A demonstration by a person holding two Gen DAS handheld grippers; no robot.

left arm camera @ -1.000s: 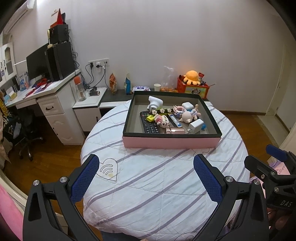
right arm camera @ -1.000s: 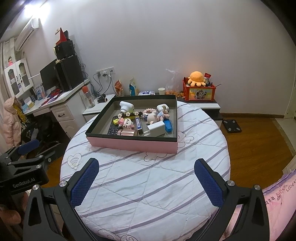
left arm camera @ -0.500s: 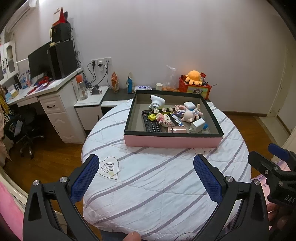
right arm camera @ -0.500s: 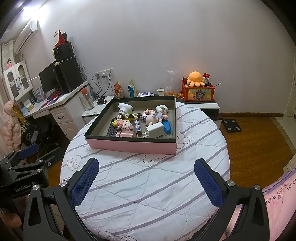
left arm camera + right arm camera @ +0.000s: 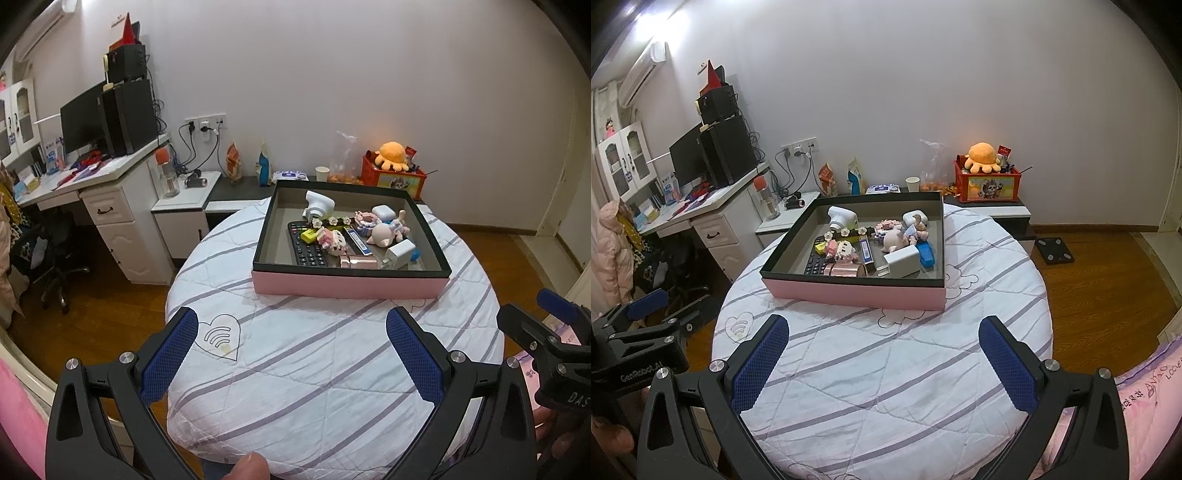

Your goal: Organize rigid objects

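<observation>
We hold both grippers, left [image 5: 295, 354] and right [image 5: 886, 354], spread wide and empty over the quilted round table [image 5: 886, 369]; the shallow pink box [image 5: 857, 291] holds hard trinkets.

Left wrist view: pink box [image 5: 351, 286] sits slightly lower and farther right in frame than a second ago; more desk [image 5: 110, 173] and floor show at left. A fingertip [image 5: 251, 467] now shows at the bottom edge, absent a second ago. Right gripper [image 5: 554, 332] appears lower at the right margin.

Right wrist view: box [image 5: 857, 291] sits slightly lower and smaller than a second ago; more wall shows above. Left gripper [image 5: 646, 328] appears lower at the left margin.
</observation>
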